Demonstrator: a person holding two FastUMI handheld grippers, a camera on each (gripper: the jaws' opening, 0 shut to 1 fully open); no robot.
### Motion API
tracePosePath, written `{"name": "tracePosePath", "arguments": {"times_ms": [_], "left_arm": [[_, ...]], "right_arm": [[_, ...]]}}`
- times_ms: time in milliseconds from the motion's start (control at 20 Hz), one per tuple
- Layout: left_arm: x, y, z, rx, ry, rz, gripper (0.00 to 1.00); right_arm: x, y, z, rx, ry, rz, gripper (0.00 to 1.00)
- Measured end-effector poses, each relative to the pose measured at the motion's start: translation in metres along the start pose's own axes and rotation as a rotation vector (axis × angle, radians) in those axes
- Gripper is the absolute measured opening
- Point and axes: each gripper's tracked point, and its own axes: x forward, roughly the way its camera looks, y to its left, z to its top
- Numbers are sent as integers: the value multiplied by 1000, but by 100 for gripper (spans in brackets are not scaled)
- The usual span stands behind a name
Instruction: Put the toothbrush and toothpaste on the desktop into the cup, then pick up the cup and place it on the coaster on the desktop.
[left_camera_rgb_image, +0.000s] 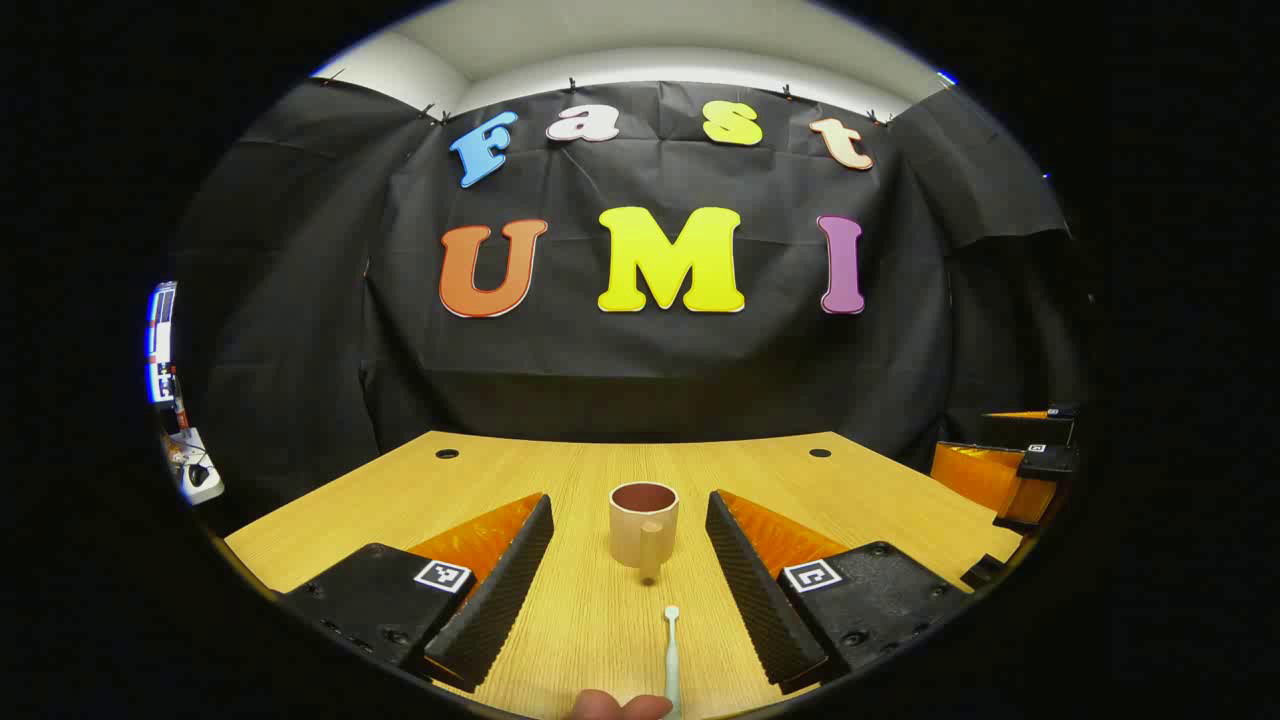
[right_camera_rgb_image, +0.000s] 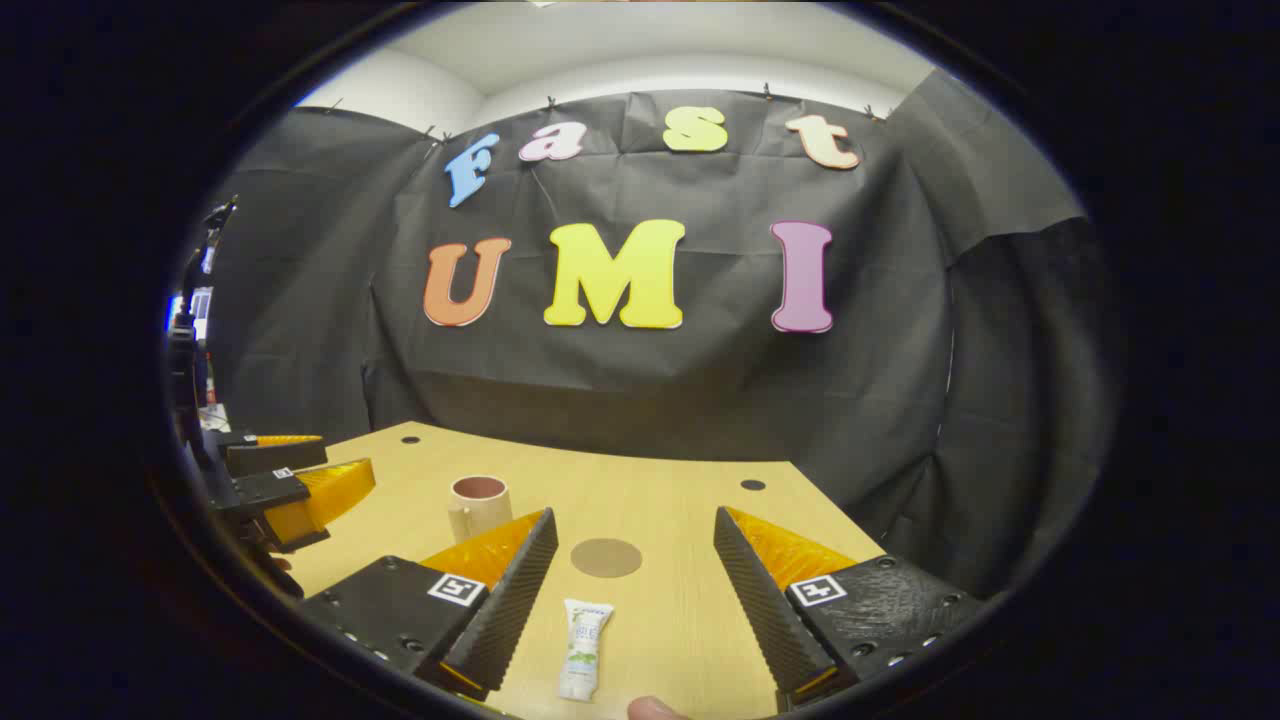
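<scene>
A beige cup with a dark inside stands upright on the wooden desk, its handle toward me. A white toothbrush lies on the desk in front of it, pointing at the cup. My left gripper is open, fingers spread either side of the cup and brush. In the right gripper view a white toothpaste tube lies flat between the fingers of my open right gripper. A round brown coaster lies just beyond the tube, and the cup stands to its left.
The right gripper shows at the desk's right edge in the left gripper view; the left gripper shows at the left edge in the right gripper view. Small round holes mark the desk's far corners. A fingertip peeks in at the bottom.
</scene>
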Motion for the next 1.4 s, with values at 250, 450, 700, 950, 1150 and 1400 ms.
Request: {"name": "tracePosePath", "arguments": {"times_ms": [250, 450, 700, 950, 1150, 1400], "left_arm": [[-2, 4, 1, -1, -4, 22, 97], [-1, -2, -1, 4, -1, 4, 97], [1, -7, -2, 15, 0, -10, 97], [0, -7, -12, 5, 25, -22, 98], [1, -7, -17, 8, 34, -19, 97], [4, -15, -38, 38, 88, -36, 98]], "right_arm": [[0, 2, 2, 21, -19, 8, 94], [0, -4, 3, 24, -19, -2, 95], [1, -8, 2, 11, -23, -16, 94], [1, -5, -4, 13, -7, -11, 97], [0, 3, -10, 4, -1, -1, 97], [2, 5, -16, 6, 17, 9, 94]]}}
